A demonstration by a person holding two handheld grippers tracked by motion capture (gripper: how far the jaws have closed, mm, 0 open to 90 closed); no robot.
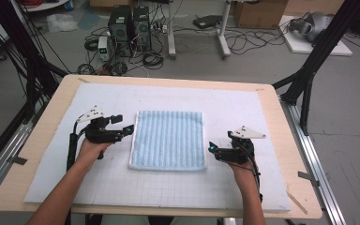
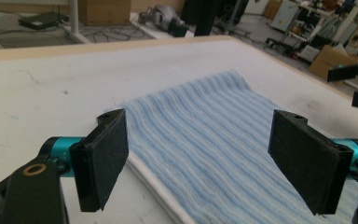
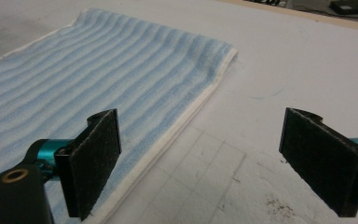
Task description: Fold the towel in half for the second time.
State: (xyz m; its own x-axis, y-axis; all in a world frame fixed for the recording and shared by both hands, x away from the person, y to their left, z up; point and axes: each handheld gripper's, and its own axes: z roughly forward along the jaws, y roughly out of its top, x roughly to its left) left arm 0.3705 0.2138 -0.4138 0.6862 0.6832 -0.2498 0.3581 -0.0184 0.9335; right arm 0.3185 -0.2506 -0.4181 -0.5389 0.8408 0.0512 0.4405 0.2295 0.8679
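White matting (image 1: pixel 243 187) carries the folded blue towel (image 1: pixel 168 139) at centre, flanked by the wide-open left gripper (image 1: pixel 127 129) and right gripper (image 1: pixel 212 146), which should pinch matching edges together, evenly.

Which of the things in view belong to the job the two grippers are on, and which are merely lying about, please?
In the job:
- blue striped towel, lying flat on the white mat
- left gripper, open at its left edge
- right gripper, open at its right edge

Lying about:
- computer towers on the floor
- cables
- cardboard box
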